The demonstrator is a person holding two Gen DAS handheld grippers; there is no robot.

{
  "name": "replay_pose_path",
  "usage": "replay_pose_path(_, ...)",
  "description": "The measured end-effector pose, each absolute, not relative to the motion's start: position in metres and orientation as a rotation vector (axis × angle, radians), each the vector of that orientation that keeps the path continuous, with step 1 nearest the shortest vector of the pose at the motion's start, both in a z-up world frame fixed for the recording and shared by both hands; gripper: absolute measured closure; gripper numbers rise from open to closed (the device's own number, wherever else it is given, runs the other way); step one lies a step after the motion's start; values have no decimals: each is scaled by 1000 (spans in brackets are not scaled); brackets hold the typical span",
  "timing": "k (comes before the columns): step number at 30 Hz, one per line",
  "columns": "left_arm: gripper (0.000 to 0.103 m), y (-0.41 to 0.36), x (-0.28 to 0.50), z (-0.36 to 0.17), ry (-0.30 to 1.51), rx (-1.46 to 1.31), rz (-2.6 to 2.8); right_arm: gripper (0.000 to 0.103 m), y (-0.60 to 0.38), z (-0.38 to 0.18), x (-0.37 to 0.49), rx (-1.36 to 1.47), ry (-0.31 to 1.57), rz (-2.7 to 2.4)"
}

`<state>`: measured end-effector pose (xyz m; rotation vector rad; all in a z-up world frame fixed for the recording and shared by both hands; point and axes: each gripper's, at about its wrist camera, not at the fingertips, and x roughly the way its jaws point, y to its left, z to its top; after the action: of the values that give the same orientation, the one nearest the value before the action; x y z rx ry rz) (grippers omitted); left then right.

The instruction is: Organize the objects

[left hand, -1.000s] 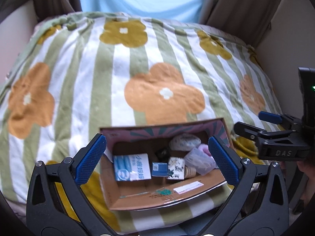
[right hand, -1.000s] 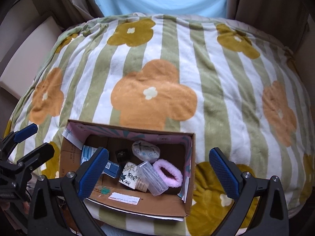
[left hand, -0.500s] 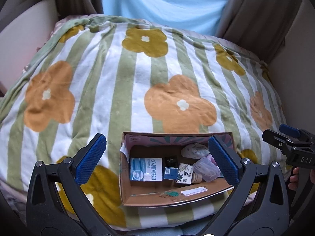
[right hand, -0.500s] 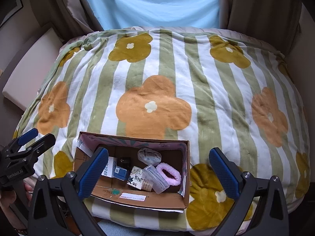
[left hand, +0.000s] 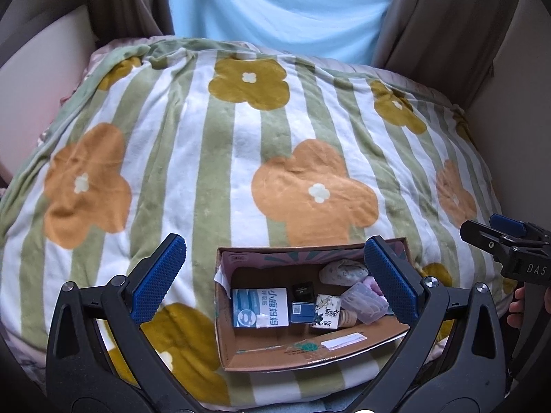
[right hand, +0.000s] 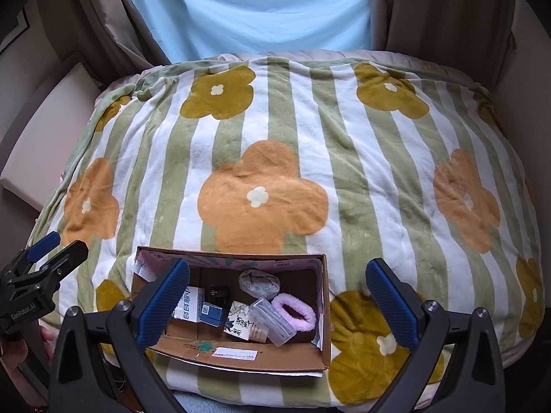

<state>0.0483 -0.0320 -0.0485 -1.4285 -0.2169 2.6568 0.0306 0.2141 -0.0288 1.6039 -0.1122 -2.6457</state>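
An open cardboard box (left hand: pixel 292 352) sits near the front edge of the bed. Inside lie a blue-and-white carton (left hand: pixel 260 307), a small blue box (left hand: pixel 303 312), a black item (left hand: pixel 303 288), a patterned white carton (left hand: pixel 326 310), a clear plastic case (left hand: pixel 365 301), a white pouch (left hand: pixel 342 272) and a pink scrunchie (right hand: pixel 294 311). My left gripper (left hand: pixel 273 242) hangs open and empty above and in front of the box. My right gripper (right hand: pixel 278 265) is also open and empty, over the box (right hand: pixel 241 358). Each gripper shows at the edge of the other's view: the right gripper (left hand: pixel 496 237), the left gripper (right hand: pixel 51 253).
A striped green-and-white blanket with orange and mustard flowers (left hand: pixel 241 158) covers the whole bed. Brown curtains (right hand: pixel 440 7) and a pale blue drape (left hand: pixel 282 10) hang behind it. A white panel (left hand: pixel 38 79) flanks the left, a wall (left hand: pixel 516 69) the right. A hand (left hand: pixel 516 306) holds the right gripper.
Both grippers have drawn back and up from the box. It looks smaller and lower in both views, and more of the bed and curtains shows. The jaws stayed open.
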Motion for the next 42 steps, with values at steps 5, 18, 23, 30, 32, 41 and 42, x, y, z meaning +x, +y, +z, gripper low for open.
replay_pose_path(5, 0, -31, 47, -50, -226, -1426, 2642, 1, 213, -28, 29, 1604, -115, -2648)
replay_pose_path(18, 0, -26, 46, -48, -205, -1421, 2635, 1, 212, -27, 28, 1602, -115, -2650)
replay_pose_path(23, 0, -25, 46, -47, -203, -1418, 2634, 1, 210, -27, 26, 1599, -113, -2654)
replay_pose_path(30, 0, -21, 44, -40, -198, -1398, 2625, 1, 210, -27, 27, 1599, -117, -2654)
replay_pose_path(32, 0, -20, 45, -39, -198, -1396, 2622, 1, 210, -26, 25, 1598, -115, -2652)
replay_pose_path(41, 0, -19, 45, -38, -182, -1392, 2625, 1, 209, -25, 24, 1598, -113, -2650)
replay_pose_path(42, 0, -20, 44, -38, -173, -1390, 2627, 1, 209, -25, 24, 1597, -112, -2651)
